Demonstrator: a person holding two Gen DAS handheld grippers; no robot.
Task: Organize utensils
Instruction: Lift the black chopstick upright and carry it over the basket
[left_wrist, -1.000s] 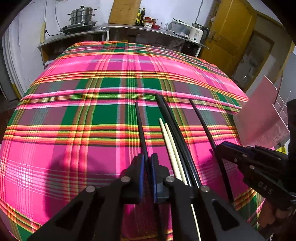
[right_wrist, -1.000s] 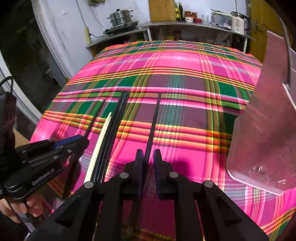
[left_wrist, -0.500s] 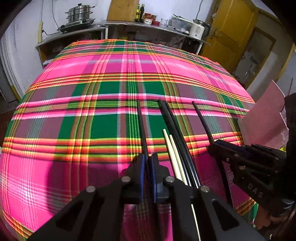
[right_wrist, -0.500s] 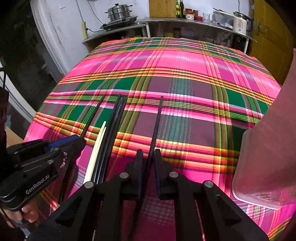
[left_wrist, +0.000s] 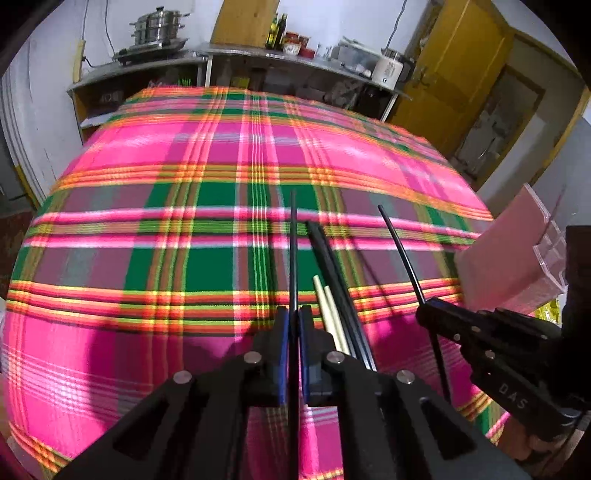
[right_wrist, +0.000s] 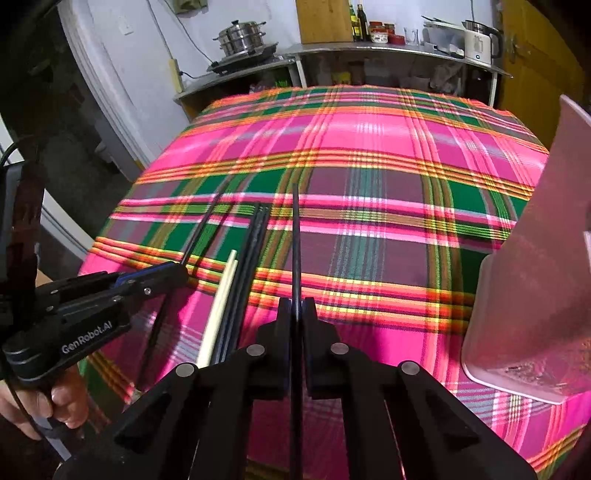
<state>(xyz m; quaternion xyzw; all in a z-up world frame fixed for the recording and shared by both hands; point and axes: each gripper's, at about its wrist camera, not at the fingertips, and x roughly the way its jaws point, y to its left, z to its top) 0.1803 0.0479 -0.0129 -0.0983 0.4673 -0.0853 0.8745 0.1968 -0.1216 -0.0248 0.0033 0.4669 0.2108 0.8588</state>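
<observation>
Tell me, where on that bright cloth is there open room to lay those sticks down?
The tablecloth lies bare left of the black chopsticks and toward the far counter. Another bare patch sits between them and the clear organizer. It is crowded near both hand-held grippers, around the pale chopsticks.

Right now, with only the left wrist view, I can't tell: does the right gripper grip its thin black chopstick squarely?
Observer: Yes. The right gripper is shut on the right black chopstick, which is centred between its pads.
Operator: And the clear plastic organiser?
Observer: Its rounded base sits on the pink plaid tablecloth, right of that gripper.
Operator: Who holds the left gripper, the one with the left black chopstick?
Observer: A bare hand grips its handle.
</observation>
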